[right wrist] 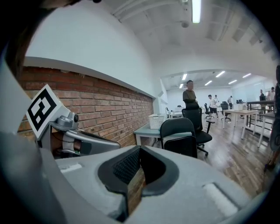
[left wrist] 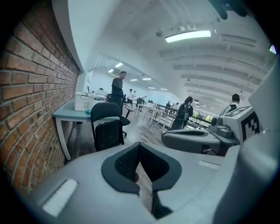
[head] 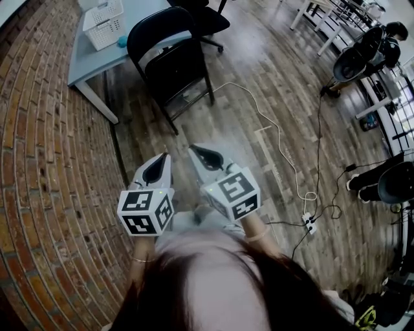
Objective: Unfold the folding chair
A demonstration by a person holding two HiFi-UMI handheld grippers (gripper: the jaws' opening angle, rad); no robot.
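The black folding chair stands on the wood floor against the grey table, well ahead of both grippers. In the left gripper view the chair shows a rounded back and a dark seat panel that looks flat against the frame. It also appears in the right gripper view, as the chair beside the table. My left gripper and right gripper are held side by side, pointing toward it. Both jaws are shut with nothing between them, in the left gripper and the right gripper alike.
A brick wall runs along the left. The grey table carries a white basket, with an office chair behind it. A white cable leads to a power strip on the floor. A person stands far off.
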